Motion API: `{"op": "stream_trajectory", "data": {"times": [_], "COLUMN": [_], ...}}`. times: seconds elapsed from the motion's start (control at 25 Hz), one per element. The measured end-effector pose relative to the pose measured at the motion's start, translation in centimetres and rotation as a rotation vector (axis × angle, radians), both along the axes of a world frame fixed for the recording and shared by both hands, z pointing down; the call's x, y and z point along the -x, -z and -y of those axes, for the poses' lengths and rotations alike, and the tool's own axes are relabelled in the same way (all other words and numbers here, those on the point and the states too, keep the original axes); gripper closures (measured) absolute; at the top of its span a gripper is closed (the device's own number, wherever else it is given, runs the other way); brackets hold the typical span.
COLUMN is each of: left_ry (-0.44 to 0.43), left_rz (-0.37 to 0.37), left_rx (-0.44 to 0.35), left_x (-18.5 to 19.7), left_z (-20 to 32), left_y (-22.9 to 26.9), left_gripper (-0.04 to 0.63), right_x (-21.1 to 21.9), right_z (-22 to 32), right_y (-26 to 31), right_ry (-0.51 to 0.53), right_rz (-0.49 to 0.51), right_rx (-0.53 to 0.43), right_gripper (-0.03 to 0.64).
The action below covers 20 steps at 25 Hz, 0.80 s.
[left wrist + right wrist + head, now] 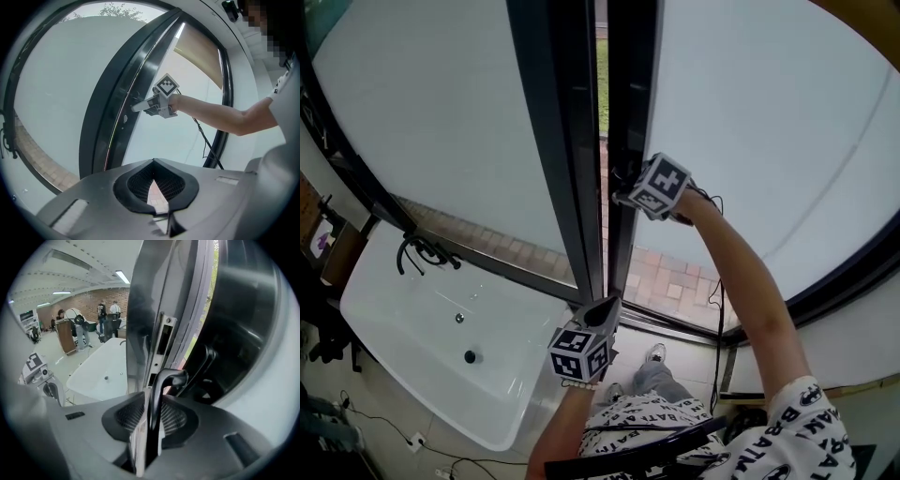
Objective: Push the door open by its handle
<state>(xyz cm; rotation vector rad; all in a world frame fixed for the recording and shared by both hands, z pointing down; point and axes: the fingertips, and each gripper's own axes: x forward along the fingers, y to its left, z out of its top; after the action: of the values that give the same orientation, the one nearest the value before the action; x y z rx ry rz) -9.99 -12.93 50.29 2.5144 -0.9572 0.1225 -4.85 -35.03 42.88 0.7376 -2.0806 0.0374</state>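
Note:
A glass door with a dark frame [630, 94] stands slightly ajar next to a second dark-framed pane [558, 141]; grass and brick paving show through the slit. My right gripper [622, 185] reaches up to the door's edge and is shut on the black lever door handle [164, 379], which runs down between its fingers. The latch plate [165, 339] shows on the door edge above it. In the left gripper view the right gripper [137, 107] touches the frame. My left gripper [606, 309] hangs lower, near the frame's foot, shut and holding nothing.
A white tub [412, 328] with a black faucet [422, 251] stands at the lower left. A black cable [718, 309] hangs beside the right arm. The person's legs and shoes [654, 354] are by the threshold. Several people stand far back in the room [105, 310].

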Motion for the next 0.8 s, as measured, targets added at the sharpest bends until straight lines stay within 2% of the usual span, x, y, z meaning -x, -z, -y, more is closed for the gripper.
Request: {"op": "stream_trajectory", "data": {"times": [0.16,0.32,0.52,0.8], "left_ry": [-0.008,-0.021,-0.032,-0.023], "left_rz": [0.001,0.006,0.024,0.086], "left_rx": [0.004,0.011,0.017,0.021], "left_x": [-0.4,-1.3,-2.9,-6.5], "left_z": [0.6,1.4,2.8,5.7], "left_y": [0.0,-0.4,-0.7,-1.1], "left_gripper": [0.611,0.611,0.611,0.611], "right_x": [0.5,0.5,0.9,-0.3], "right_z": [0.0,0.1,0.7,2.8], "right_y": [0.2,-0.1,0.1,-0.1], "right_ry": [0.023,0.048,0.072,0.051], "right_rz": [0.043,0.059,0.167,0.185], "right_rx": [0.036,0.037,0.043,0.042], "right_gripper": [0.584,0.583,0.583,0.583]}}
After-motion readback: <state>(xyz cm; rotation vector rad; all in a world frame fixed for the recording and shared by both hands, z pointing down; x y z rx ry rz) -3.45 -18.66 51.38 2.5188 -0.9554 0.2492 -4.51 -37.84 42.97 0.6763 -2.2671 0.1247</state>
